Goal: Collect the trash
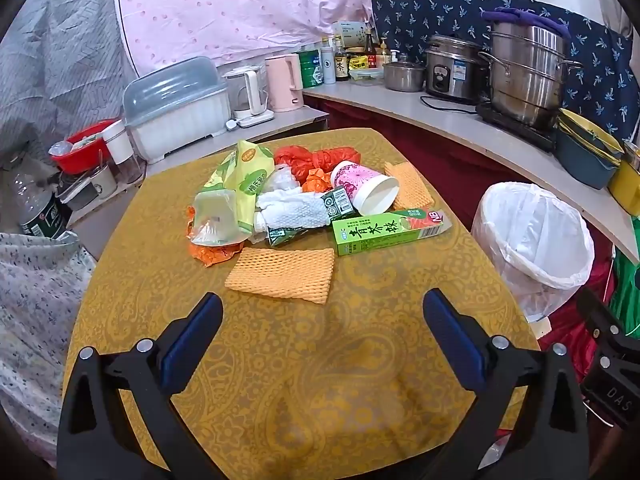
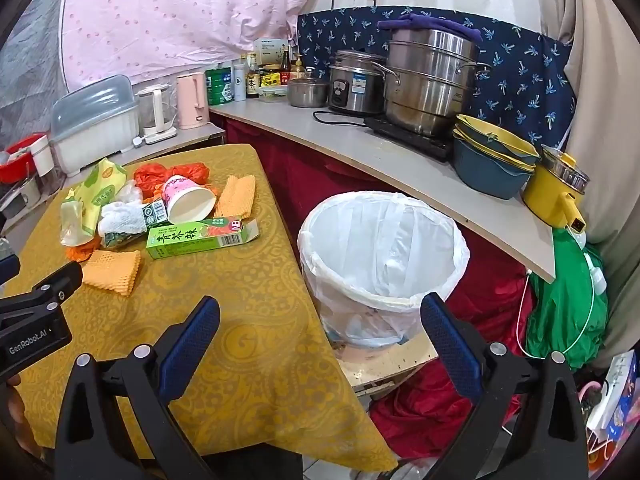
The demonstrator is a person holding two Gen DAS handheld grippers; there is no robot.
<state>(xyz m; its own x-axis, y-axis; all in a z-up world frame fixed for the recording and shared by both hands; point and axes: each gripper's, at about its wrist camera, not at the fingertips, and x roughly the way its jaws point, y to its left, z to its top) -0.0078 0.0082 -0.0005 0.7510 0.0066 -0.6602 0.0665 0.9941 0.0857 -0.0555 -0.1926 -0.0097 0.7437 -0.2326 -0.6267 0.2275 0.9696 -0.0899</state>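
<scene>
A pile of trash lies on the yellow tablecloth (image 1: 320, 360): an orange foam net (image 1: 282, 274), a green carton (image 1: 390, 230), a pink paper cup (image 1: 366, 188), a white foam net (image 1: 294, 210), a green wrapper (image 1: 244, 180) and a red plastic bag (image 1: 316, 158). A white-lined trash bin (image 1: 536, 240) stands right of the table. My left gripper (image 1: 322, 314) is open and empty, just short of the orange net. My right gripper (image 2: 320, 320) is open and empty over the table's right edge, near the bin (image 2: 380, 248). The carton (image 2: 200, 236) and cup (image 2: 188, 200) also show there.
A counter (image 2: 360, 148) behind the bin holds steel pots (image 2: 432, 84), a rice cooker (image 2: 356, 84), stacked bowls (image 2: 492, 156) and a yellow pot (image 2: 556, 188). A dish box (image 1: 176, 108), kettles (image 1: 284, 82) and bottles stand behind the table. A green bag (image 2: 568, 304) hangs at right.
</scene>
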